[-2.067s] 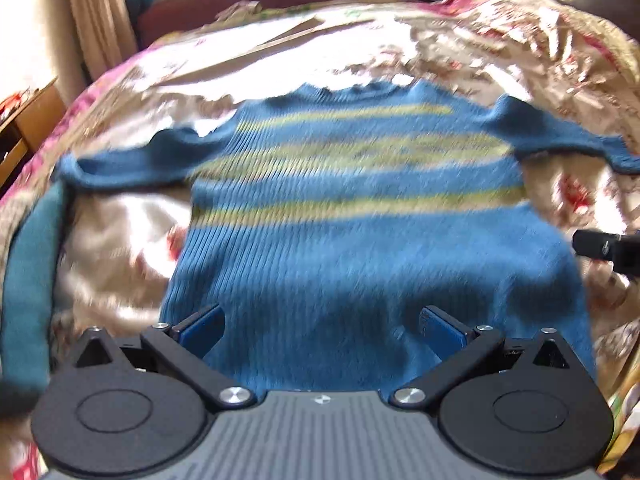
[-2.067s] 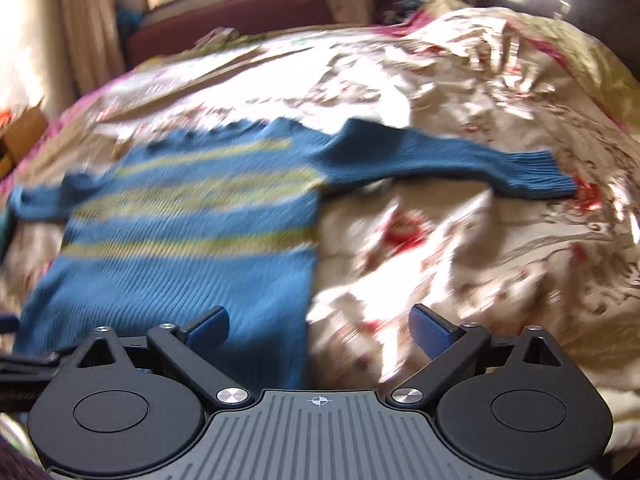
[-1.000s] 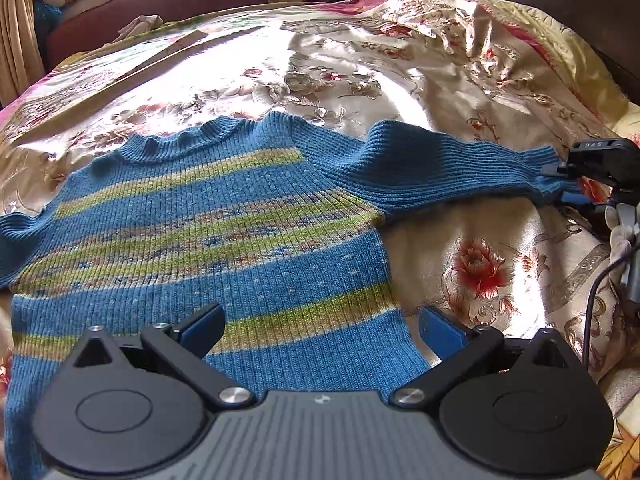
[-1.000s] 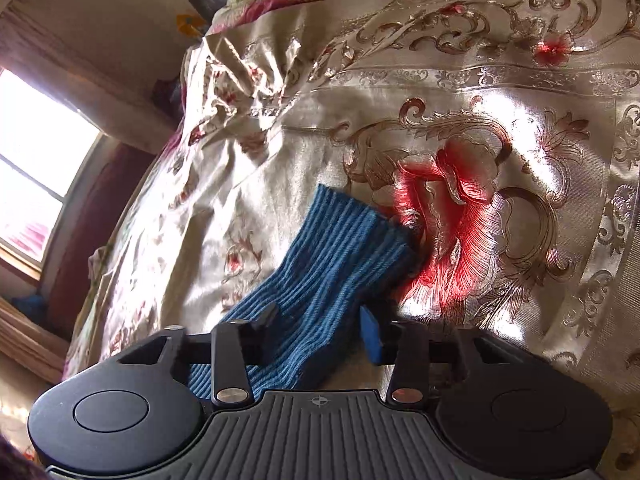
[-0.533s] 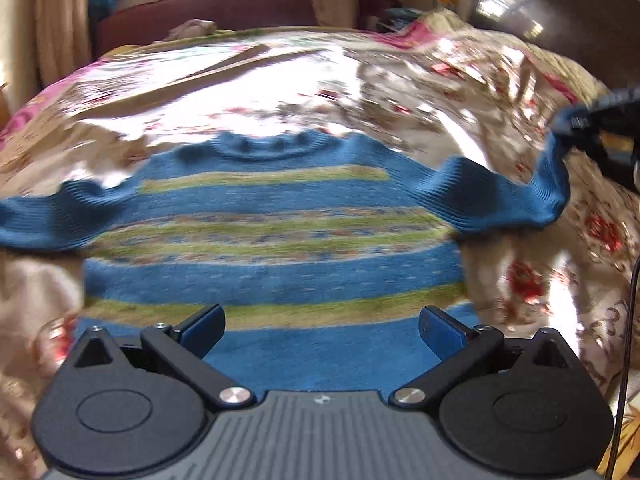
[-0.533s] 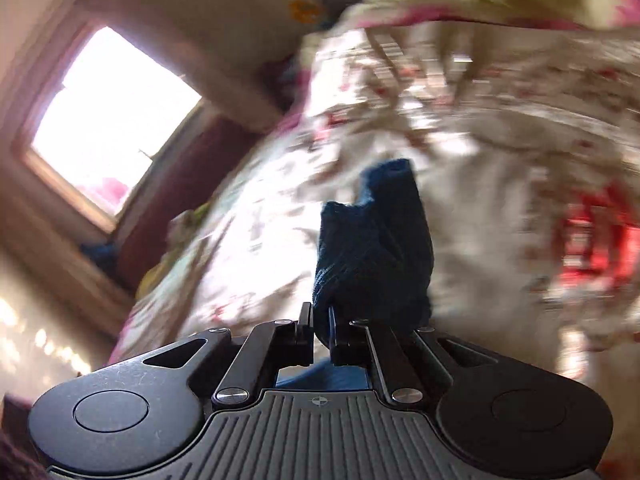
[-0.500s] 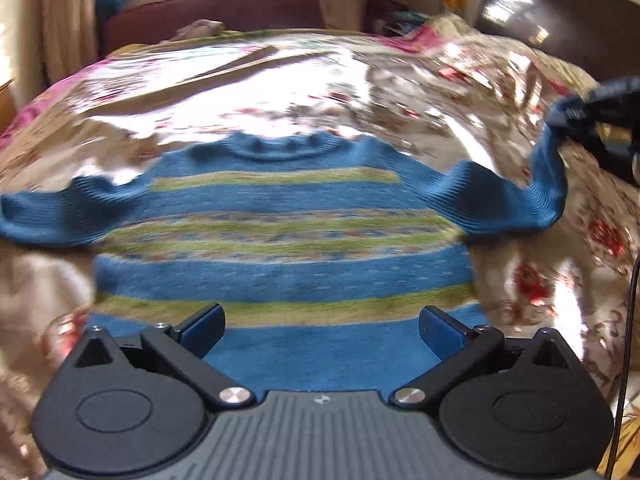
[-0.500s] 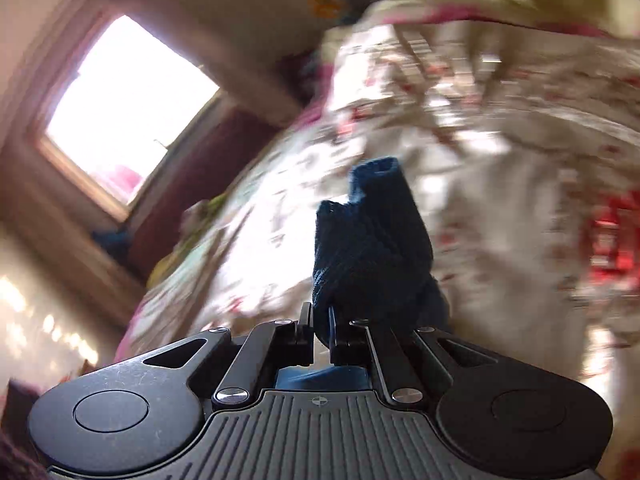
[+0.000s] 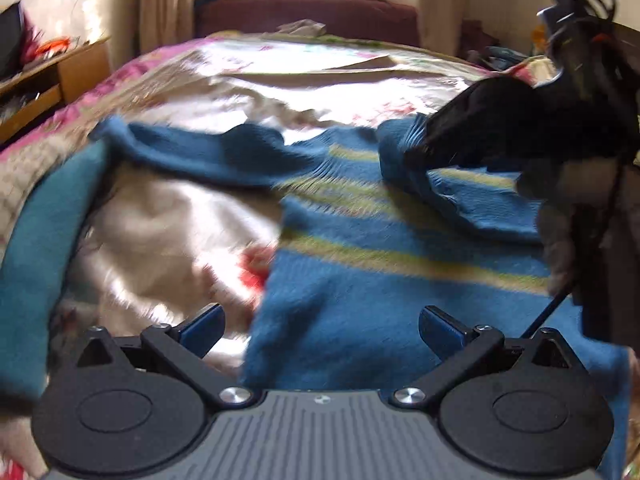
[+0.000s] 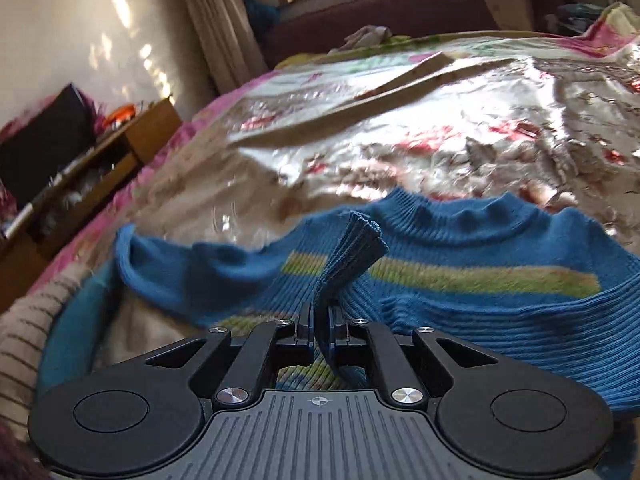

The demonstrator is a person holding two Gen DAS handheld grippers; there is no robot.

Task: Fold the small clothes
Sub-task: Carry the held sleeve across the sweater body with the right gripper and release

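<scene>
while right tool pinches cuff, one sweater lies flat.

A wide bed carries everything, covered with a shiny cream bedspread with red flowers and a pink border. A blue knitted sweater with yellow-green stripes lies flat on it, one sleeve stretched to the left. Beside this sleeve lies a teal cloth, and next to it a pale striped cloth. At the far end rests a small crumpled cloth.
</scene>
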